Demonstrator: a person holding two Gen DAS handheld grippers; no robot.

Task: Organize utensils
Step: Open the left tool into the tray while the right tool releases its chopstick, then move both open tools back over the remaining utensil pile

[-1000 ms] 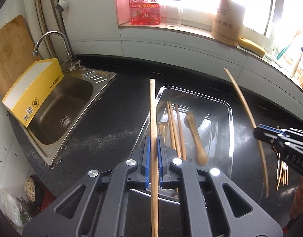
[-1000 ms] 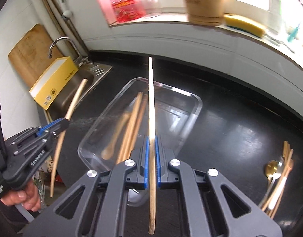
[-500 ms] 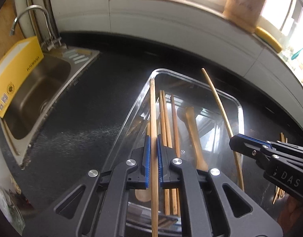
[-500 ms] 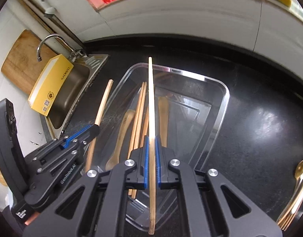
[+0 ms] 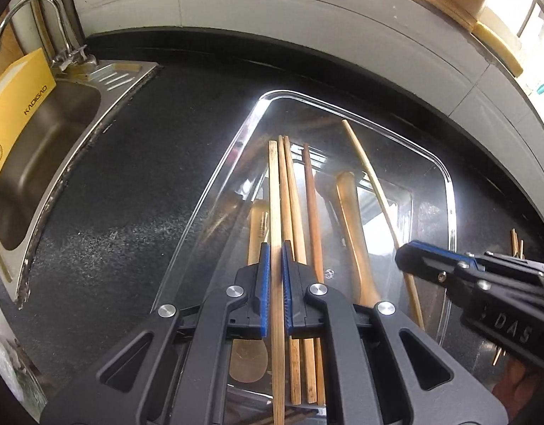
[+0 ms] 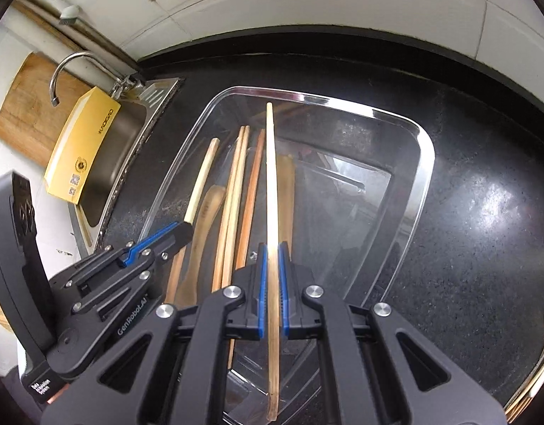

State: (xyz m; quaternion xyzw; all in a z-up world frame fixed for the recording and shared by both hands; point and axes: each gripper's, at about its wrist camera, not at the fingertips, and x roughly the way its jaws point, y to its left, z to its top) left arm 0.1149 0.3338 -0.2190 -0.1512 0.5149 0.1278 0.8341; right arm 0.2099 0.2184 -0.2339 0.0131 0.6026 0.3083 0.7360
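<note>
A clear plastic tray lies on the black counter and holds several wooden chopsticks and wooden spoons. My left gripper is shut on a wooden chopstick low over the tray's left part. My right gripper is shut on a pale chopstick low over the tray's middle. Each gripper shows in the other's view, the right one and the left one. The tray also shows in the right wrist view.
A steel sink with a tap and a yellow box lies left of the tray. More chopsticks and a metal spoon lie on the counter to the right. A white tiled wall runs behind.
Both grippers have come down and forward over the tray, each with its chopstick still held. The chopsticks now lie low among the utensils in the tray.
</note>
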